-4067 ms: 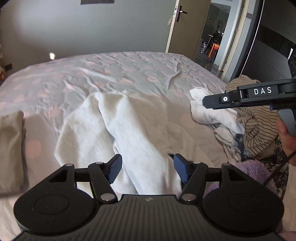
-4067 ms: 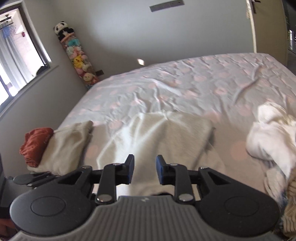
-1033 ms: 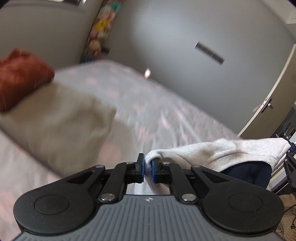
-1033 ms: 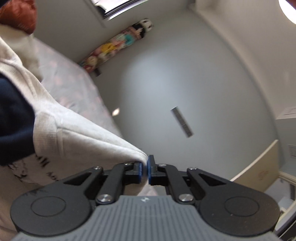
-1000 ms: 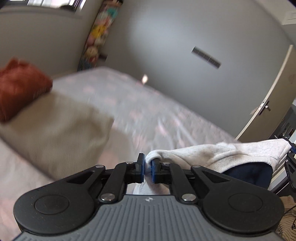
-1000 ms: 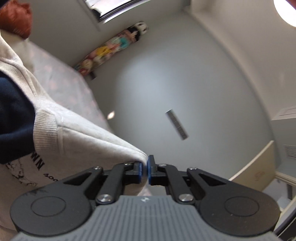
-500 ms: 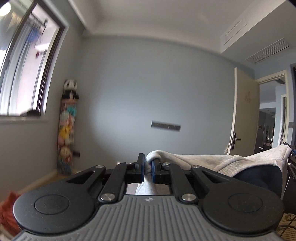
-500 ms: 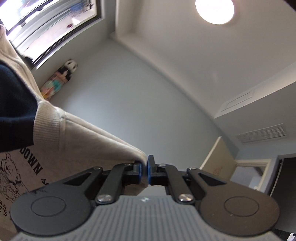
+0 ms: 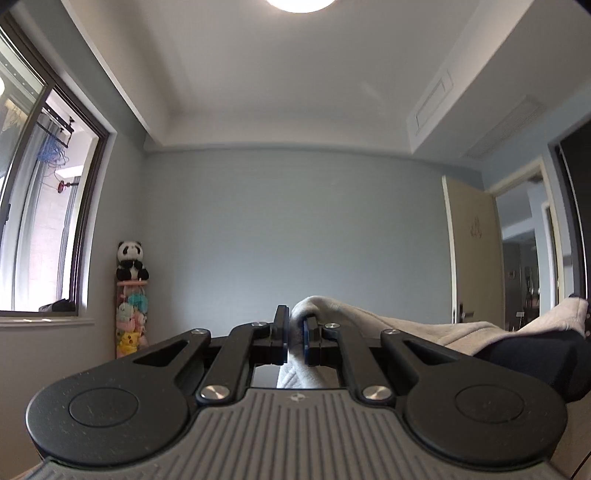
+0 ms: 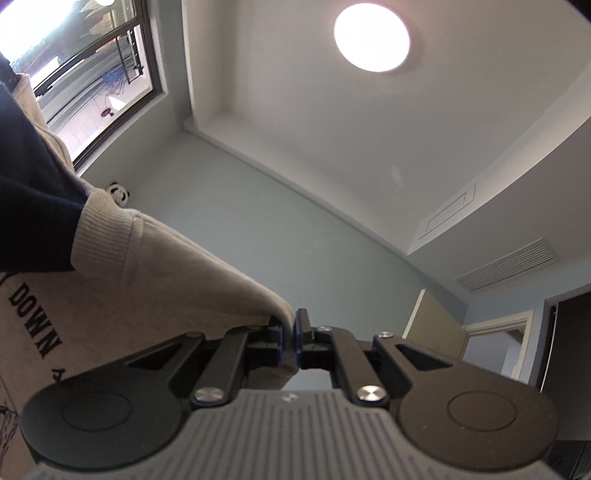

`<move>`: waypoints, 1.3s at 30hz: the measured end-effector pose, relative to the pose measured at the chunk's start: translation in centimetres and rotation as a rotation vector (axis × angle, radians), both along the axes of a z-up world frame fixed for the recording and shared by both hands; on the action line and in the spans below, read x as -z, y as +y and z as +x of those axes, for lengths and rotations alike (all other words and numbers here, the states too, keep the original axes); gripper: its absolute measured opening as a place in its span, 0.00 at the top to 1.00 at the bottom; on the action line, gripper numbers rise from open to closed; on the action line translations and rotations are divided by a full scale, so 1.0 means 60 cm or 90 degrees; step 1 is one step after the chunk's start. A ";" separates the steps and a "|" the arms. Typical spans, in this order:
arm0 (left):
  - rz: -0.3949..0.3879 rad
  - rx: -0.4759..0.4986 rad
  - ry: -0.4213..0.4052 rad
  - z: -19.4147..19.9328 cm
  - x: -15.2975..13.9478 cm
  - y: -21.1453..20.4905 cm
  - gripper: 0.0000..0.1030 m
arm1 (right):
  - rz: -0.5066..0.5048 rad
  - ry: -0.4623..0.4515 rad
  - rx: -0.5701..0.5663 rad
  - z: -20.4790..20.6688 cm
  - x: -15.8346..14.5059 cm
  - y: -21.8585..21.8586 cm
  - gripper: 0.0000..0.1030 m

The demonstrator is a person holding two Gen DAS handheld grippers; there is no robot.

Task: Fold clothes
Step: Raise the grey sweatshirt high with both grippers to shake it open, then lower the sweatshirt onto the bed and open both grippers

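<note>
A light grey sweatshirt (image 9: 424, 326) with a ribbed collar, dark navy lining and black printed lettering hangs in the air, stretched between both grippers. My left gripper (image 9: 294, 336) is shut on one shoulder corner, and the cloth runs off to the right. My right gripper (image 10: 288, 341) is shut on the other shoulder corner of the sweatshirt (image 10: 166, 273), which spreads down and to the left with the word "DOWN" showing. Both cameras point up at the wall and ceiling. The bed is out of sight.
A window (image 9: 40, 221) fills the left wall, with a hanging column of plush toys topped by a panda (image 9: 130, 258) beside it. An open door (image 9: 469, 258) stands at the right. A round ceiling lamp (image 10: 371, 35) glows overhead.
Both grippers have risen and tilted upward with the sweatshirt held between them. The bed and folded pile dropped out of view, and ceiling now fills the frames.
</note>
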State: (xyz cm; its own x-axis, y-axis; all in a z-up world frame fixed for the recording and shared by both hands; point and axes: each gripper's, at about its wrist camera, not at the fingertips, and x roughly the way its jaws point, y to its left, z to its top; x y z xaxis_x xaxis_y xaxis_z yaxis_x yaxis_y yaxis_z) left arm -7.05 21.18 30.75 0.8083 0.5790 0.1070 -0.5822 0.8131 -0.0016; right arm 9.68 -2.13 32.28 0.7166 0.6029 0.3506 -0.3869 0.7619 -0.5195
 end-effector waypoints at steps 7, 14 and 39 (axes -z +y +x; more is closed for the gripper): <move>-0.079 0.004 0.097 0.099 0.105 0.086 0.94 | -0.076 0.063 0.019 0.085 0.103 0.086 0.93; -0.139 0.003 0.226 0.257 0.250 0.204 0.94 | -0.163 0.180 0.045 0.225 0.222 0.190 0.93; -0.311 -0.015 0.526 0.643 0.771 0.476 0.71 | -0.383 0.558 0.150 0.695 0.784 0.443 0.62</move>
State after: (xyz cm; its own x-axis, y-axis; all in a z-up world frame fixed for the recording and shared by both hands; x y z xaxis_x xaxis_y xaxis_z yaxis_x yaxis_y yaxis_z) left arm 31.51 49.77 -15.49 0.5076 0.4262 -0.7488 -0.5680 0.8190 0.0811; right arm 51.36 24.48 -14.77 0.6941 0.3190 -0.6453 -0.6820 0.5783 -0.4477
